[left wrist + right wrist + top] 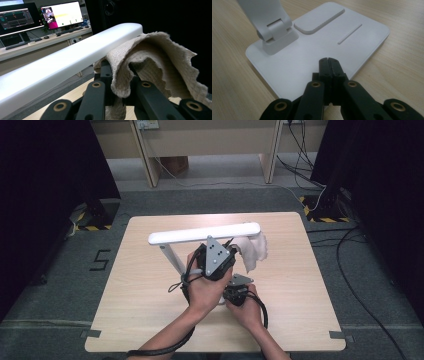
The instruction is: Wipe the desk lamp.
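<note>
Nearest the person, on a pale wooden surface (150, 320), the right claw (329, 62) is clenched with nothing between its jaws, its tips pressed down near the front edge of the flat white base of a desk lamp (317, 52). It appears to be pinning the lamp in place. Just beyond, a hinge (275, 35) joins the base to the lamp's slanted arm.

Farther off and higher, the left claw (117, 75) is clenched on a beige cloth (150, 60), draped against the far end of the lamp's long white light bar (75, 57). In the high view the cloth (255, 250) hangs at the bar's right end, and the left hand (205, 287) is above the right hand (242, 305).

Risks, as a judgement: the right claw bears close to the base's edge, so it could slip off, and a hard wipe on the tall bar could then tip or slide the lamp. Pushing the bar could also fold the hinge. The loose cloth could slide from the jaws or drop off the bar's end.
</note>
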Motion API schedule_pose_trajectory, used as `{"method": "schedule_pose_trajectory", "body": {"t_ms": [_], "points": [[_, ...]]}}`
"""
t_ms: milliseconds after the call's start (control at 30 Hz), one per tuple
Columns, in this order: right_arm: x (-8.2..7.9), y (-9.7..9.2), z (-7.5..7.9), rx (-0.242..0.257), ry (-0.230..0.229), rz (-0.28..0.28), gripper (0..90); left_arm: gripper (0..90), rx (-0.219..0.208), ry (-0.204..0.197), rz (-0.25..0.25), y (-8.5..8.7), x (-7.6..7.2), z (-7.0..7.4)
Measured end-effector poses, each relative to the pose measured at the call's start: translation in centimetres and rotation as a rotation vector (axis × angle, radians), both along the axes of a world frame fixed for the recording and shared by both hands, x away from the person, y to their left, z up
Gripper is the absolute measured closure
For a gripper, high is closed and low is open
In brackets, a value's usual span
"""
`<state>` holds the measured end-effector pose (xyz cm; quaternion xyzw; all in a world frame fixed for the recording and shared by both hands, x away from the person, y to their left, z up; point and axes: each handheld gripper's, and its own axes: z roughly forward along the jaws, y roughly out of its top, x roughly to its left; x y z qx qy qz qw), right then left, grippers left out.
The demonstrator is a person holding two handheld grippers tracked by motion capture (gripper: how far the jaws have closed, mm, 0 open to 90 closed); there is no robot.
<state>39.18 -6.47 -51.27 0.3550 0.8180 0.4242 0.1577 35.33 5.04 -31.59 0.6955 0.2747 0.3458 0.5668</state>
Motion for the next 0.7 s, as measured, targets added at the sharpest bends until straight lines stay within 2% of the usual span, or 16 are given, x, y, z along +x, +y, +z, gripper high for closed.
{"method": "schedule_pose_trajectory", "body": {"t_ms": [533, 633, 700], "points": [[0.0, 0.0, 0.0, -0.001, -0.001, 0.001, 90.0, 82.0, 0.019, -0.029, -0.030, -1.9, 0.3, -0.1], [0.0, 0.0, 0.0, 0.000, -0.002, 0.001, 90.0, 81.9, 0.021, -0.040, -0.050, -2.3, 0.4, -0.2], [0.0, 0.0, 0.0, -0.002, -0.002, 0.002, 90.0, 81.9, 0.026, -0.053, -0.083, -2.6, 0.3, -0.4]]}}
